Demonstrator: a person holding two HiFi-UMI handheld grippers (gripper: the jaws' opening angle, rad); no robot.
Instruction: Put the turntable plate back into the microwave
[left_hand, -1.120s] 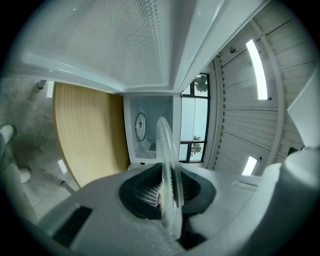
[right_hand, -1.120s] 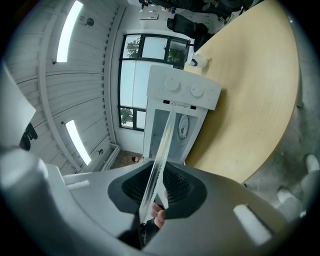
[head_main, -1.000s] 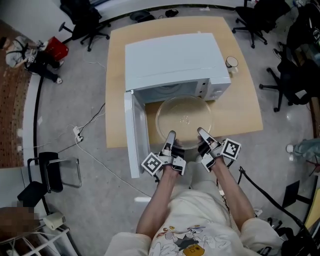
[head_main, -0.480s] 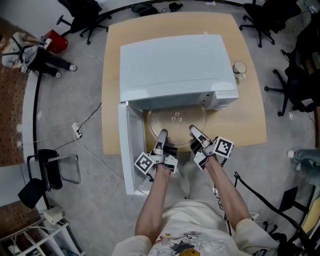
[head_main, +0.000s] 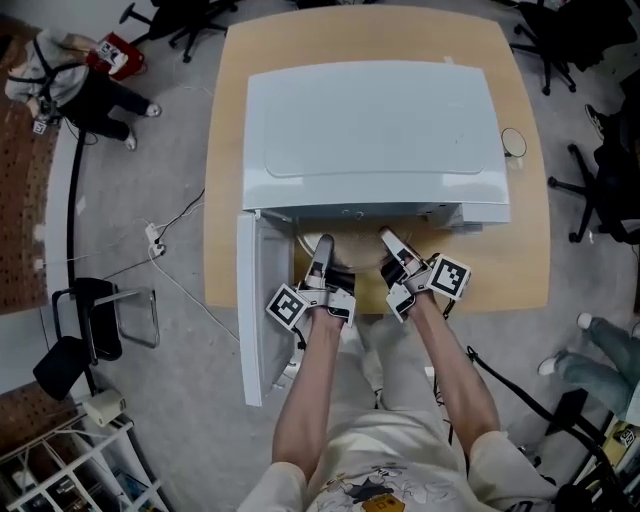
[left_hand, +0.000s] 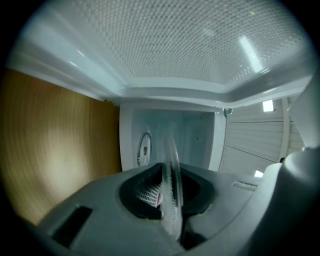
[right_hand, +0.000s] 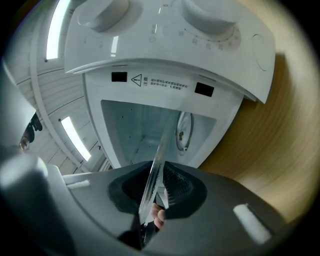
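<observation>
The clear glass turntable plate (head_main: 356, 262) is held level between both grippers, and most of it is hidden inside the white microwave (head_main: 370, 130). My left gripper (head_main: 322, 244) is shut on the plate's near left rim. My right gripper (head_main: 388, 240) is shut on its near right rim. In the left gripper view the plate's edge (left_hand: 173, 170) runs between the pads toward the open cavity (left_hand: 172, 132). In the right gripper view the rim (right_hand: 158, 162) lies between the pads, pointing into the cavity (right_hand: 145, 130) beside the control panel (right_hand: 165, 30).
The microwave door (head_main: 256, 300) stands swung open on the left, past the wooden table's (head_main: 226, 200) front edge. A cup (head_main: 513, 143) stands right of the microwave. Office chairs ring the table, a folding chair (head_main: 100, 330) sits at the left, and a cable (head_main: 175, 285) lies on the floor.
Both grippers have carried the plate forward and slightly down into the microwave's opening. The plate was in full view in front of the oven; now only its near edge shows.
</observation>
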